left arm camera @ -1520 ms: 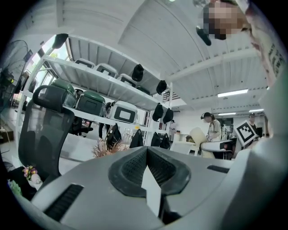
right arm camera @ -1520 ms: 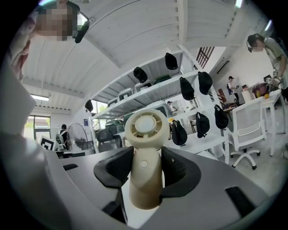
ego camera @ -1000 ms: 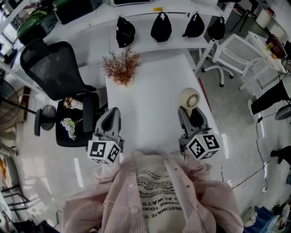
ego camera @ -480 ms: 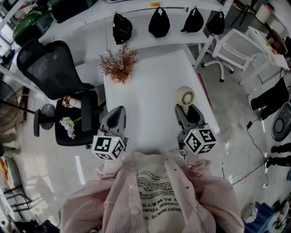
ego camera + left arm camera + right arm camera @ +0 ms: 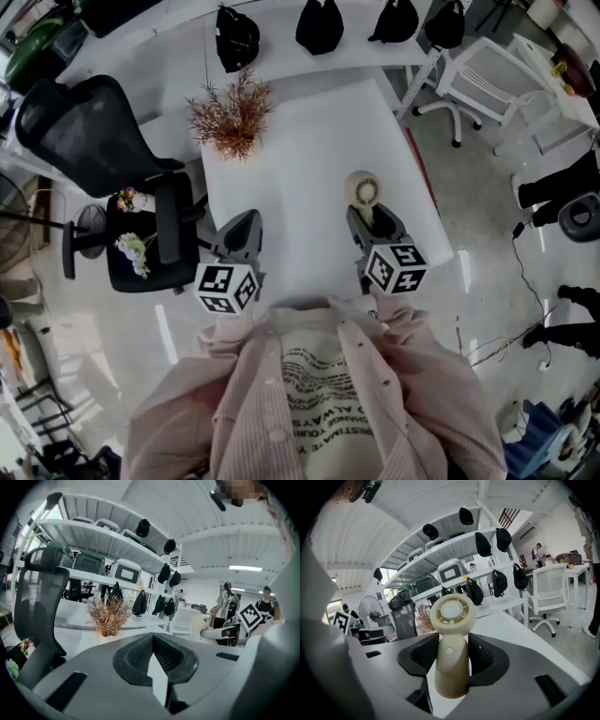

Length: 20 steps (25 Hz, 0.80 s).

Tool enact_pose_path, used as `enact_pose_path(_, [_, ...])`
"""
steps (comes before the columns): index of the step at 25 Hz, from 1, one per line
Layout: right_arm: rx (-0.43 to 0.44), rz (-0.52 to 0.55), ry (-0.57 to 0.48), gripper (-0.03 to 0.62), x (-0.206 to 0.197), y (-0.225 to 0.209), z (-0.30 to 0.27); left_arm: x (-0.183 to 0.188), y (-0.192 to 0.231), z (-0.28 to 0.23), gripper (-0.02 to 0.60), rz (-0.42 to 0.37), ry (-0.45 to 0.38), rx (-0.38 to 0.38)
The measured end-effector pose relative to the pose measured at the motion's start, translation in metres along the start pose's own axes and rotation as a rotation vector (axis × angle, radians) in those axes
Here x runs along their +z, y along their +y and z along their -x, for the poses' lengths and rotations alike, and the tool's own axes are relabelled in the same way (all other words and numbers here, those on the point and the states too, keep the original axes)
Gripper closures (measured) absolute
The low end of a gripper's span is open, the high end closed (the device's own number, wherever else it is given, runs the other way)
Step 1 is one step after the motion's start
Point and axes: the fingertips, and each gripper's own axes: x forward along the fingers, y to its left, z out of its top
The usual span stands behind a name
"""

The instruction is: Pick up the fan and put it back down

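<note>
The cream hand-held fan (image 5: 362,190) (image 5: 451,639) stands upright between the jaws of my right gripper (image 5: 367,214) (image 5: 454,652). Both dark pads press on its handle, and its round head rises above them. It is over the right part of the white table (image 5: 300,141); whether its base touches the top is hidden. My left gripper (image 5: 246,225) (image 5: 153,637) is low over the table's left front. Its pads meet at the tips with nothing between them.
A dried reddish plant (image 5: 230,117) (image 5: 108,616) stands at the table's far left. A black office chair (image 5: 84,122) with small flowers (image 5: 131,248) on its seat is left of the table. Black bags (image 5: 319,23) hang on the shelf behind, and a white chair (image 5: 487,80) stands to the right.
Both grippers have sunk toward the table. The fan has stayed between the right gripper's jaws and gone down with it.
</note>
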Motion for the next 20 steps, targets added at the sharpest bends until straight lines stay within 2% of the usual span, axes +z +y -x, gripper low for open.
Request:
enact_pose_path(11, [-0.017, 0.005, 0.205, 0.408, -0.074, -0.019, -0.046, -0.07, 0.005, -0.031, 0.58, 0.072, 0.17, -0.004])
enact_pose_path(20, [-0.044, 0.028, 0.388, 0.408, -0.14, -0.03, -0.07, -0.12, 0.012, -0.036, 0.58, 0.132, 0.293, 0.016])
